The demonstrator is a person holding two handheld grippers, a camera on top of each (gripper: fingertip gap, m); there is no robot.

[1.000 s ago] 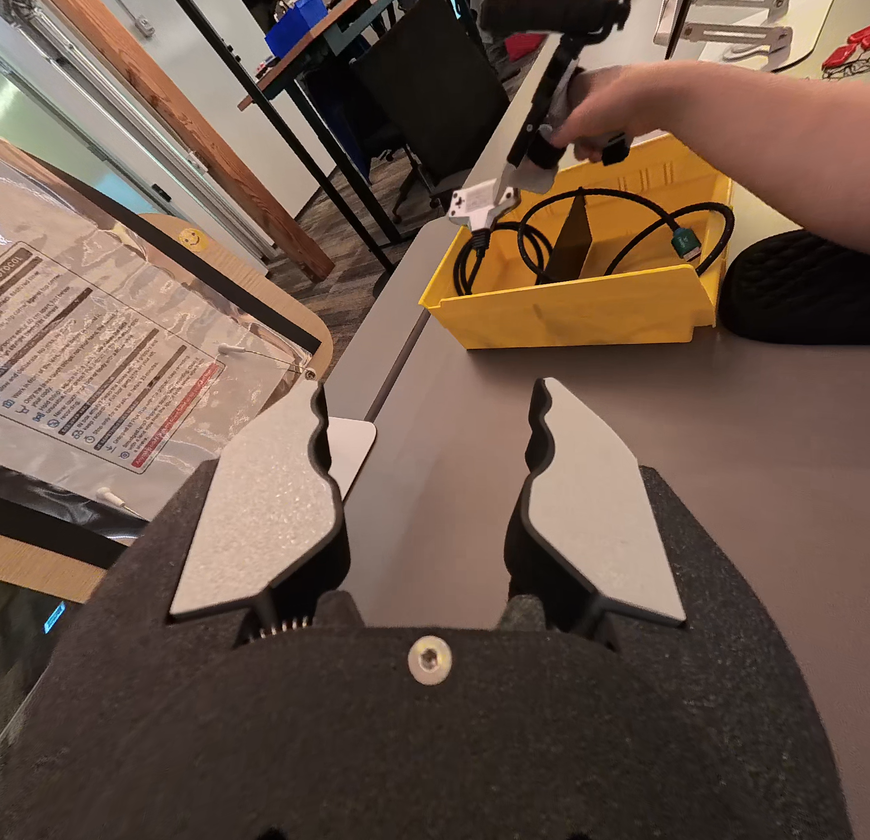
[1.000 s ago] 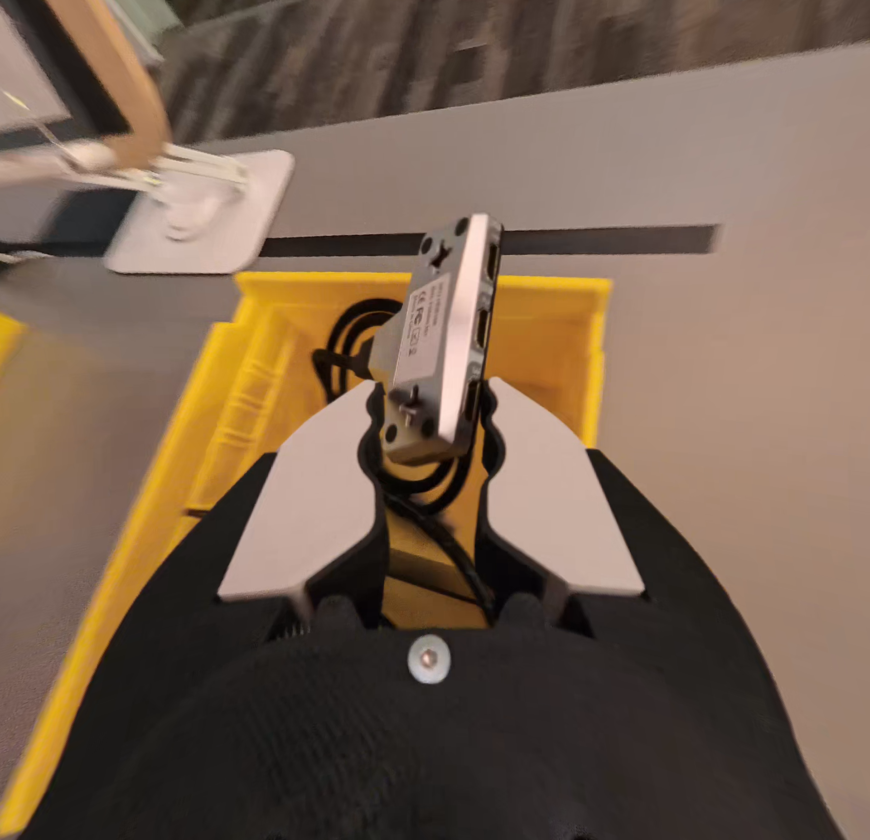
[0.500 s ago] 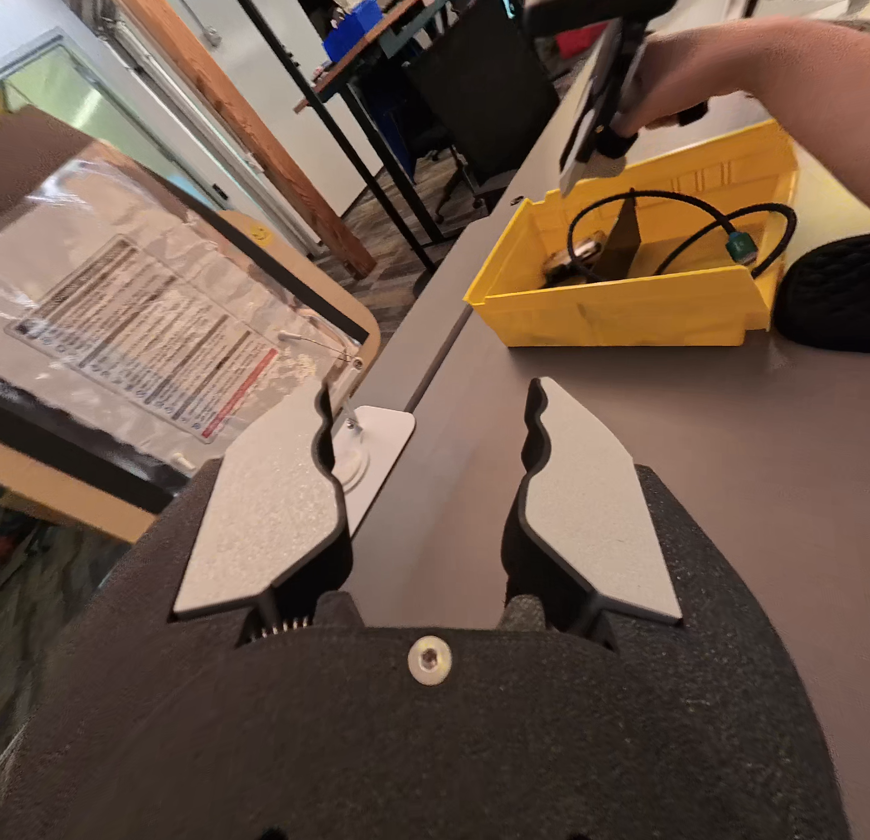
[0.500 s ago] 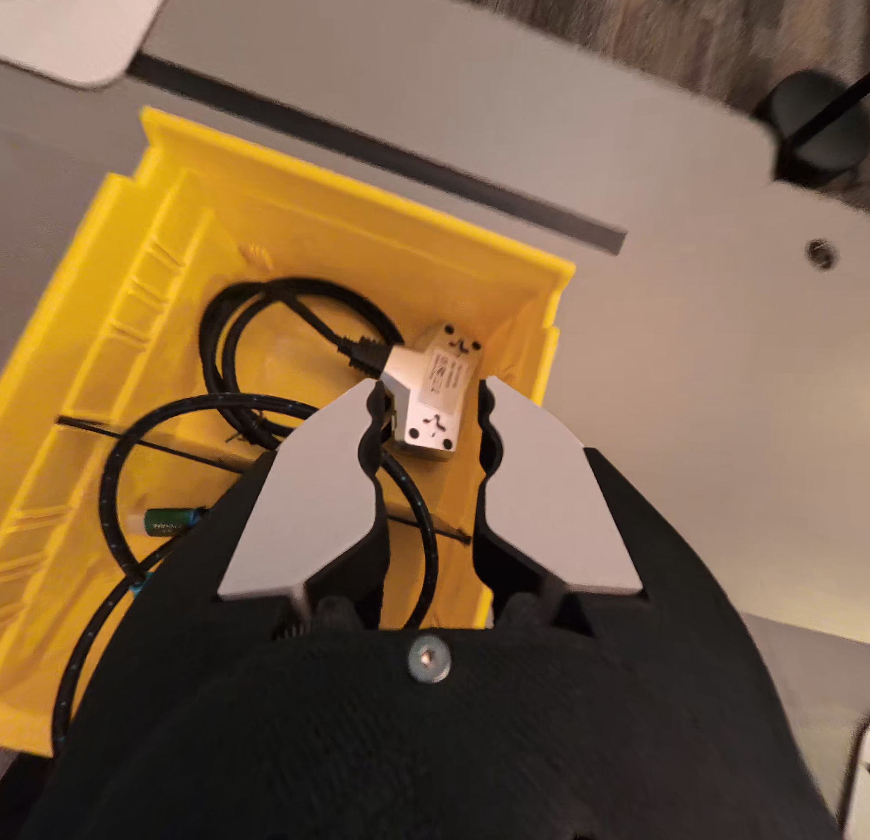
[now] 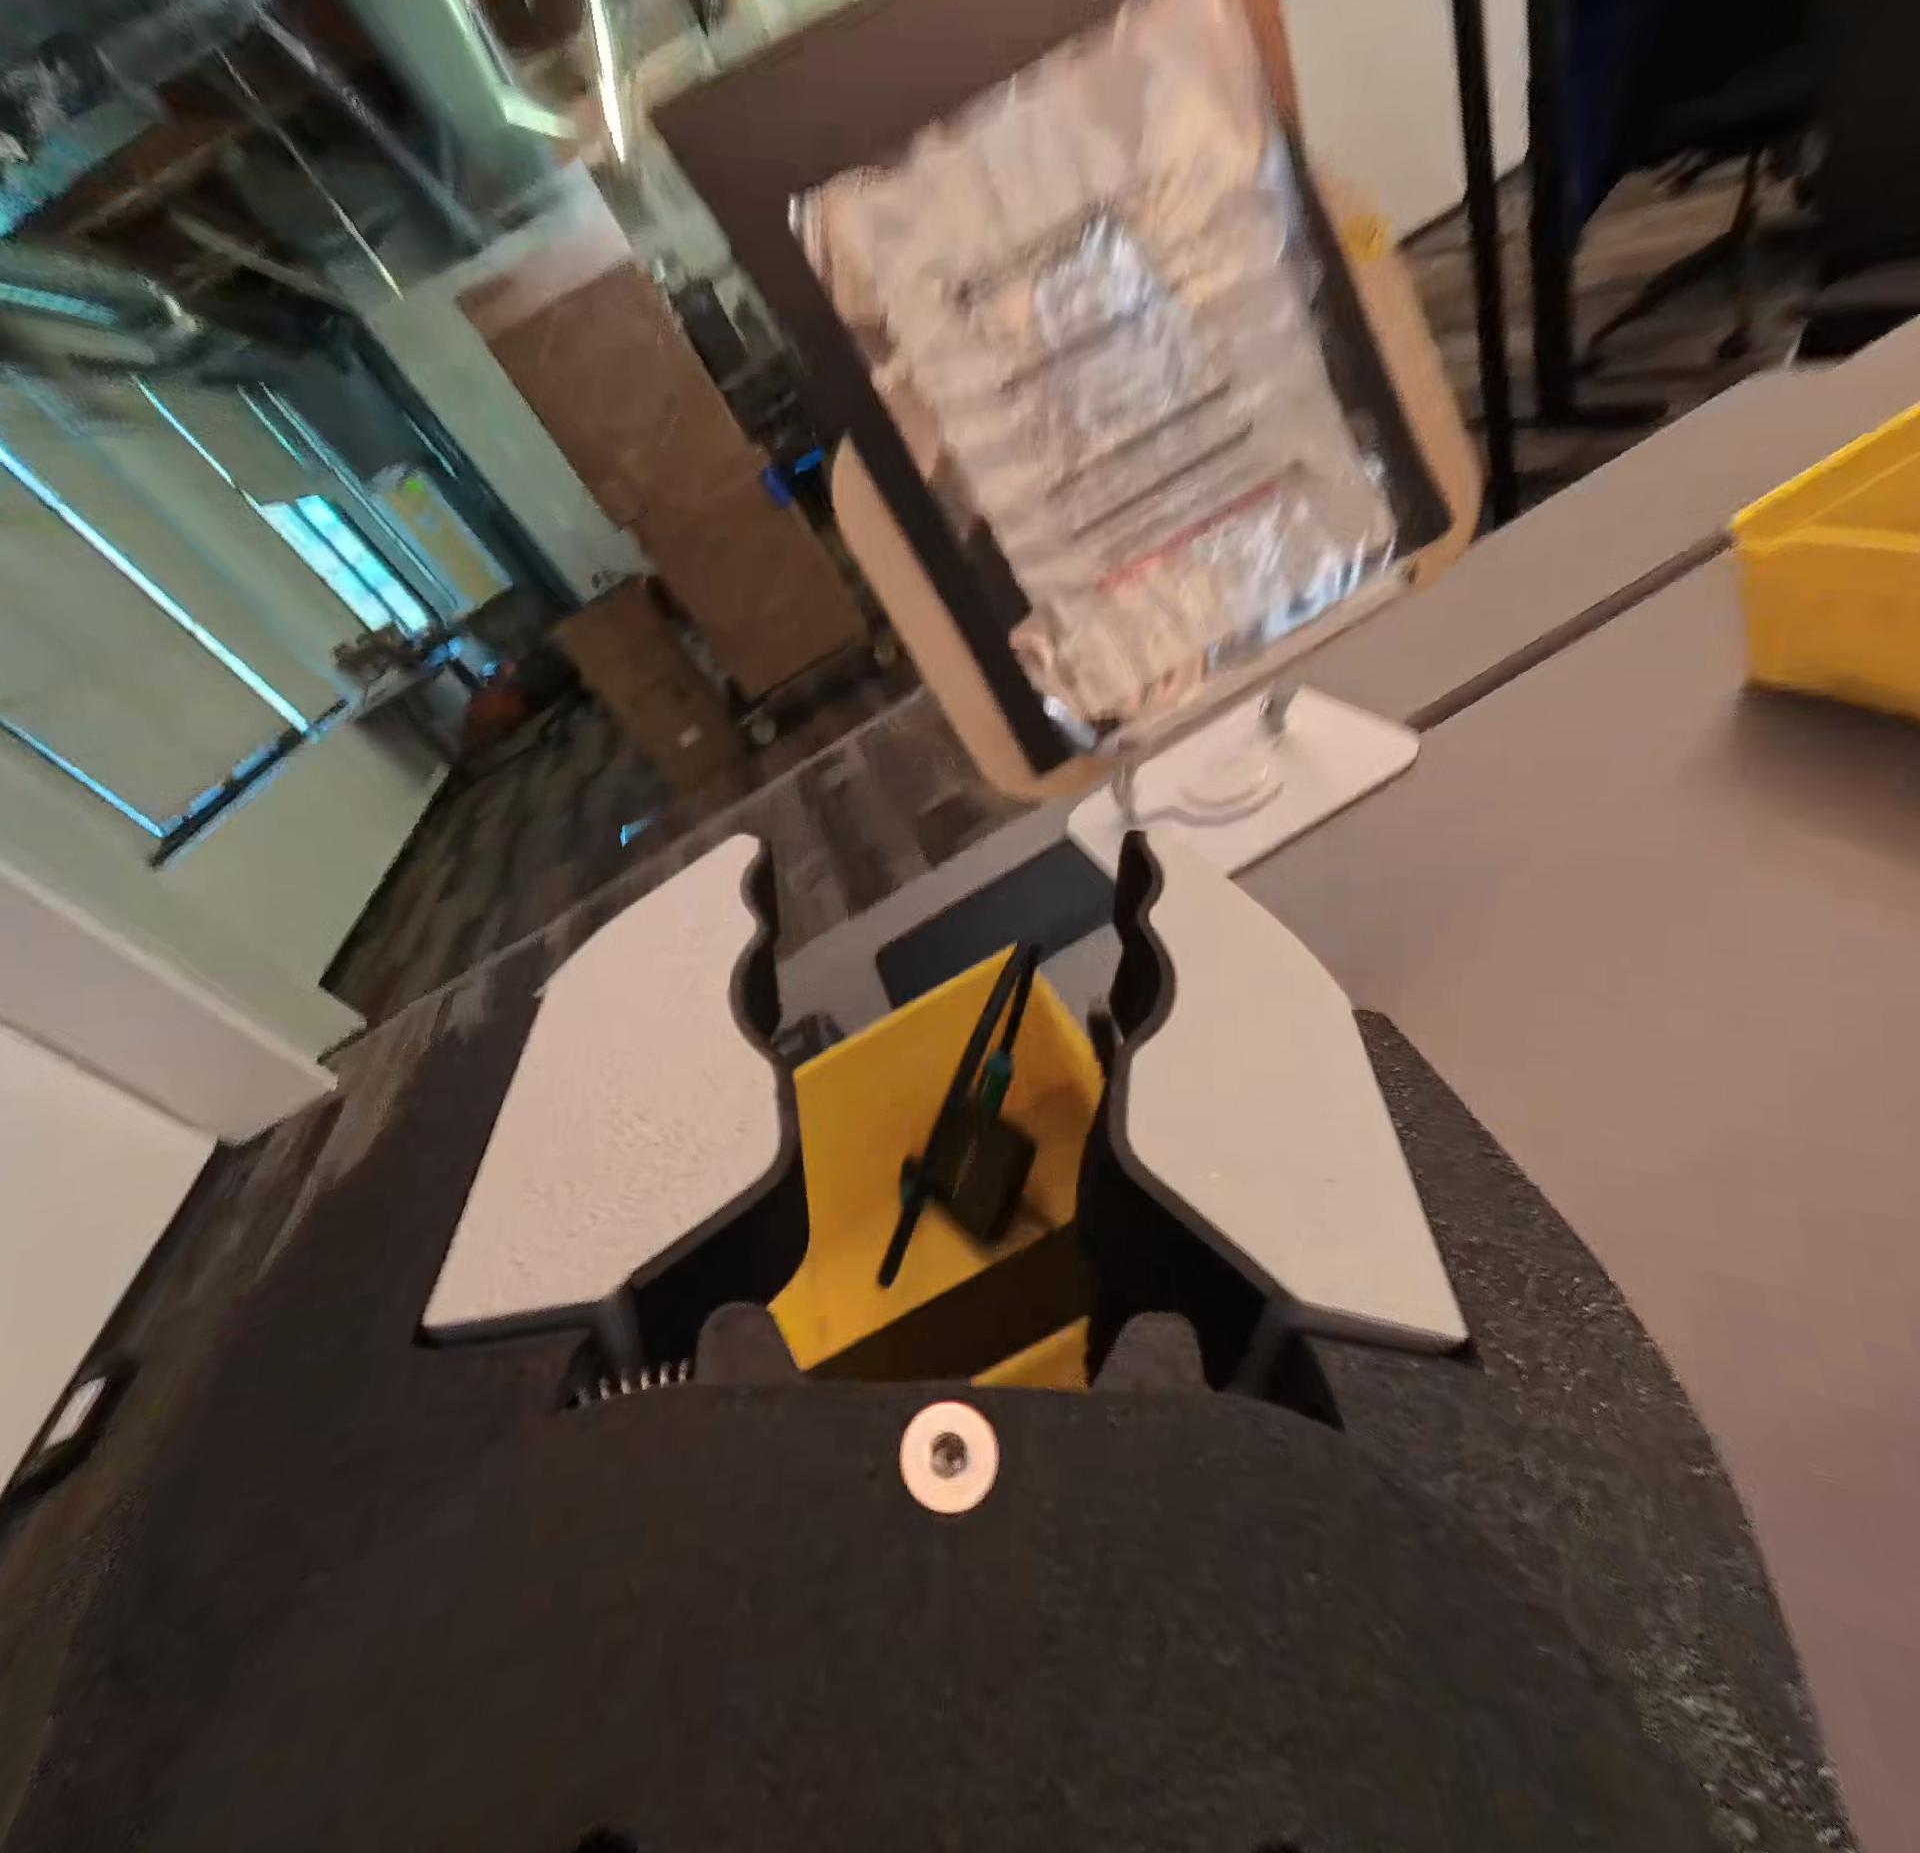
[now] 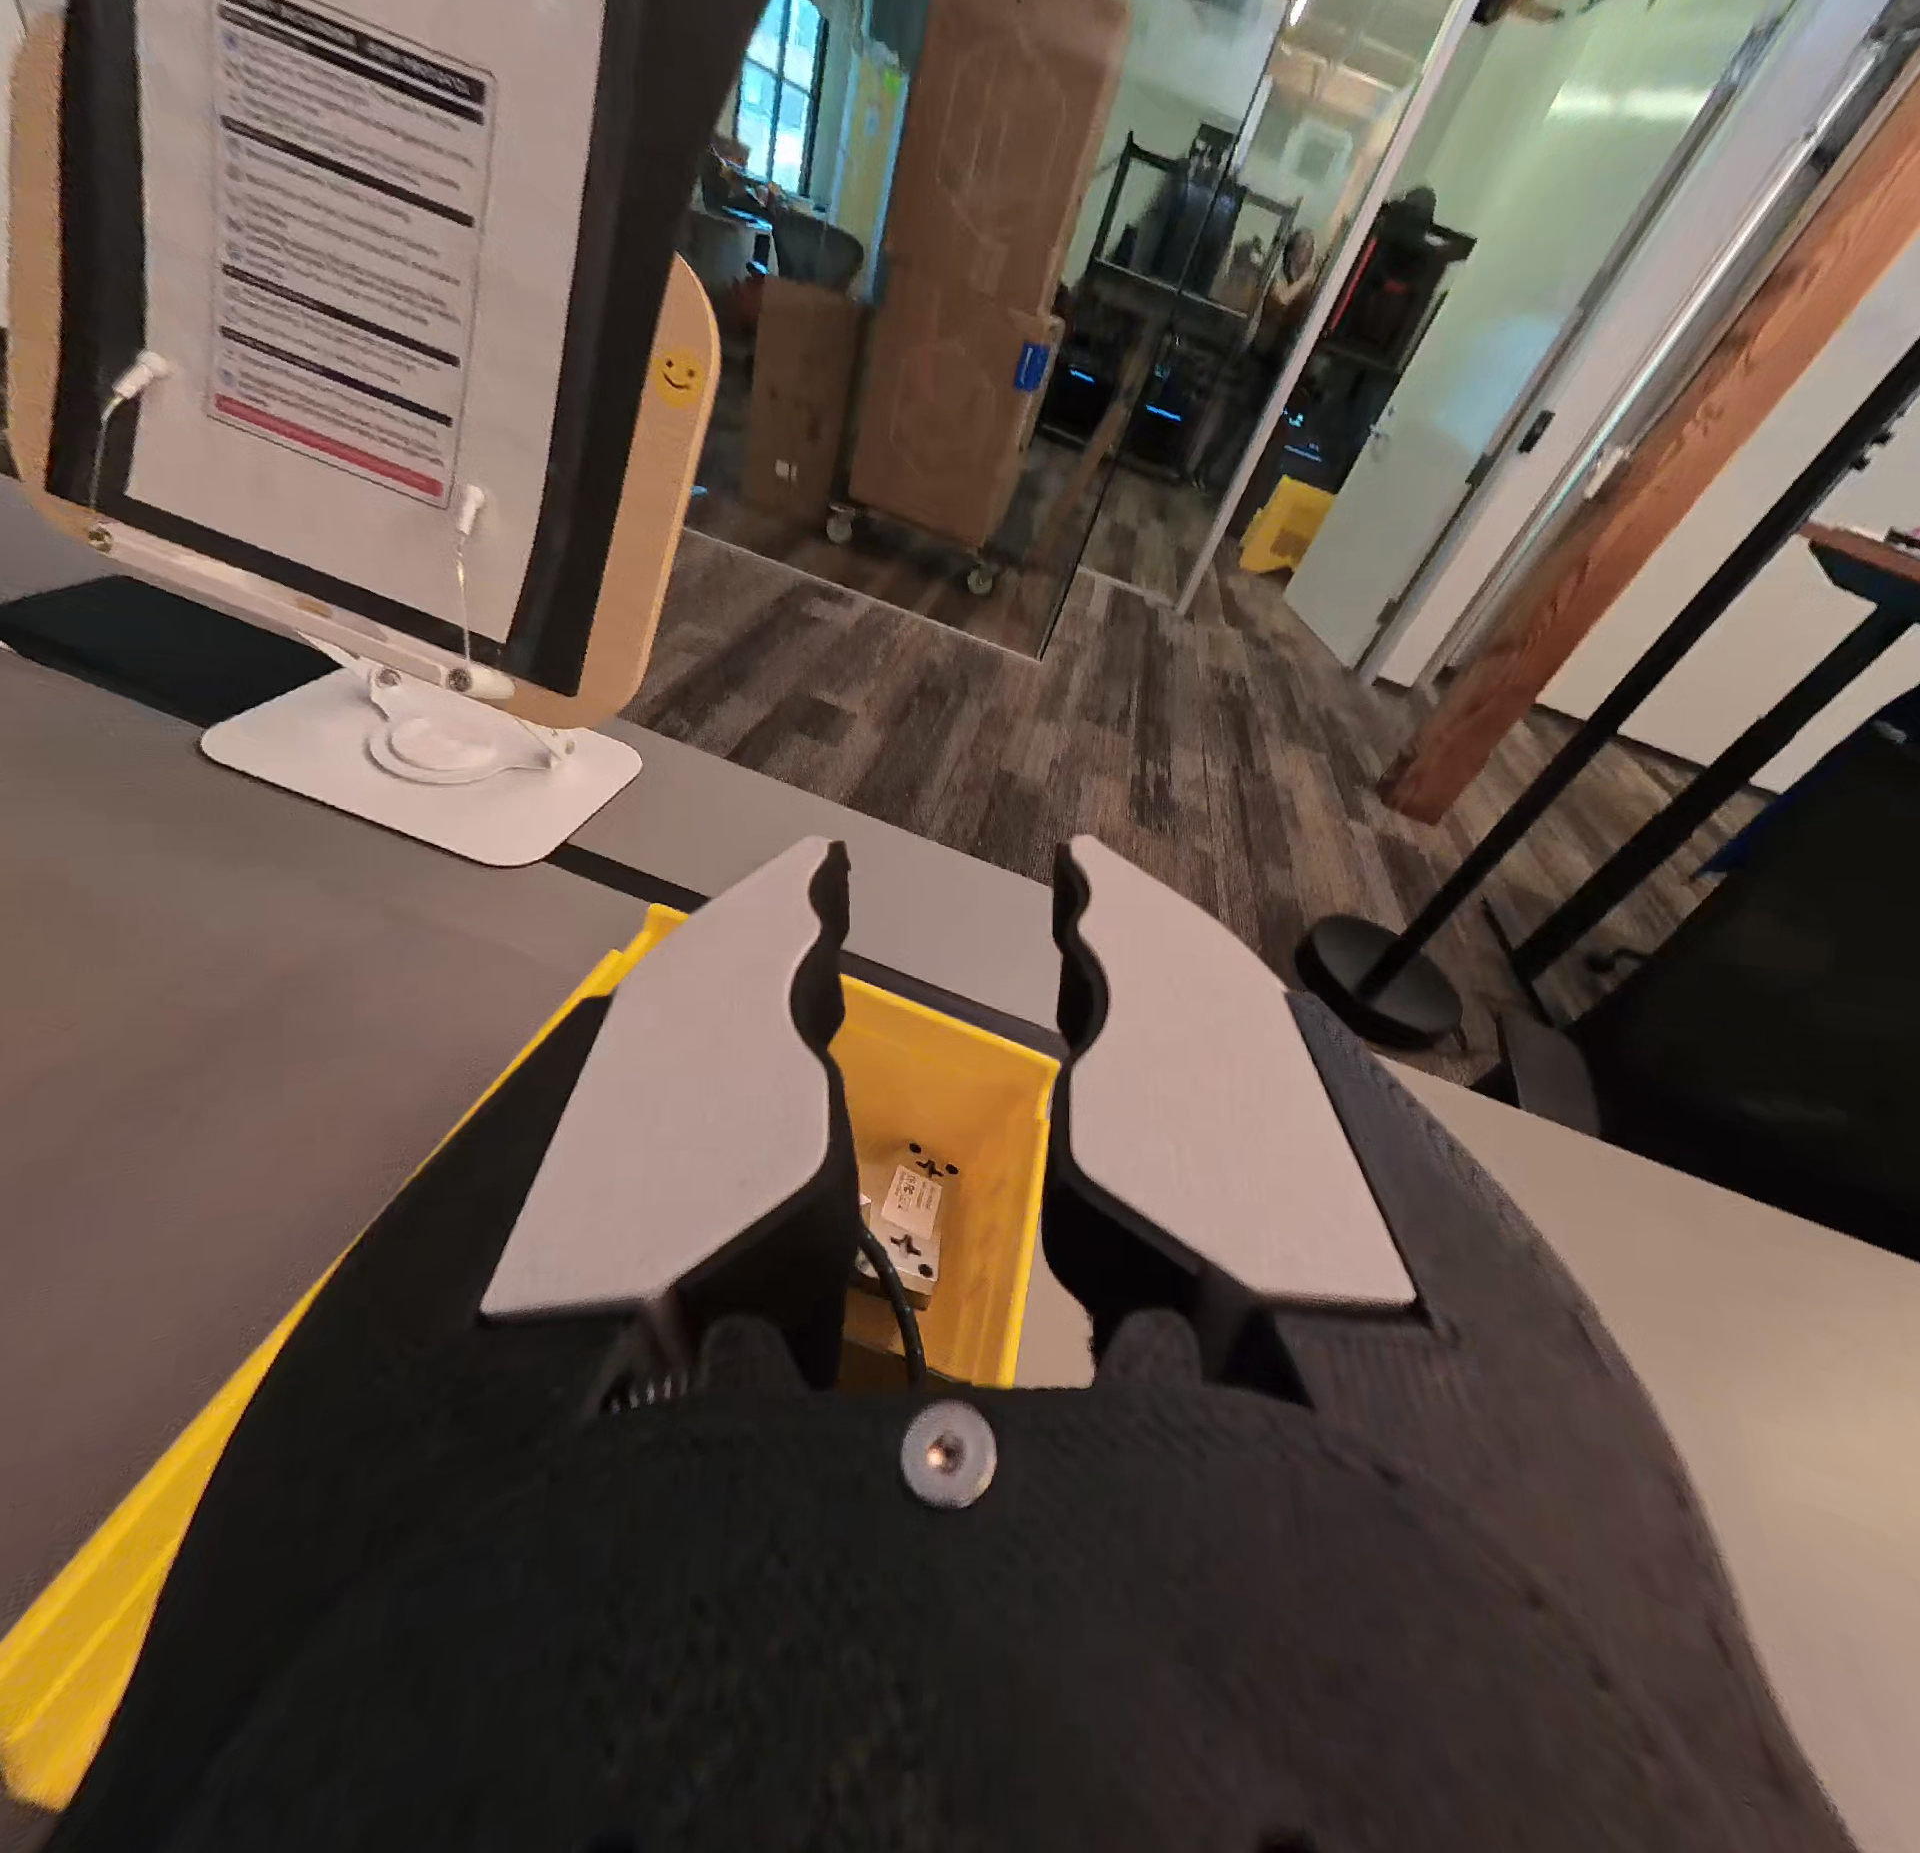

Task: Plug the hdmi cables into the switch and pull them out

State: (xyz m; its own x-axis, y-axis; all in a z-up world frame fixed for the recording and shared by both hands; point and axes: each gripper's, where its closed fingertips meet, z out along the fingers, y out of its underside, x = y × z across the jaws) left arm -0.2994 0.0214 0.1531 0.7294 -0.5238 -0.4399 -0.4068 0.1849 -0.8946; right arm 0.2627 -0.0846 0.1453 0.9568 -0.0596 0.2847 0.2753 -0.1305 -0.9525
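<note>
On grey desk, yellow bin, sign stand, wood-plank floor beyond.

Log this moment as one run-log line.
left gripper: open, empty | right gripper: open, empty | switch: in yellow bin | cables: unplugged

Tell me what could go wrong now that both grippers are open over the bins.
1. The switch lies label side up, deep in a corner of the yellow bin; the right gripper may hit the wall before closing on it.
2. Its cable loops beneath the gripper and could get pinched.
3. The left view is blurred, so aiming at the plug may miss.
</note>
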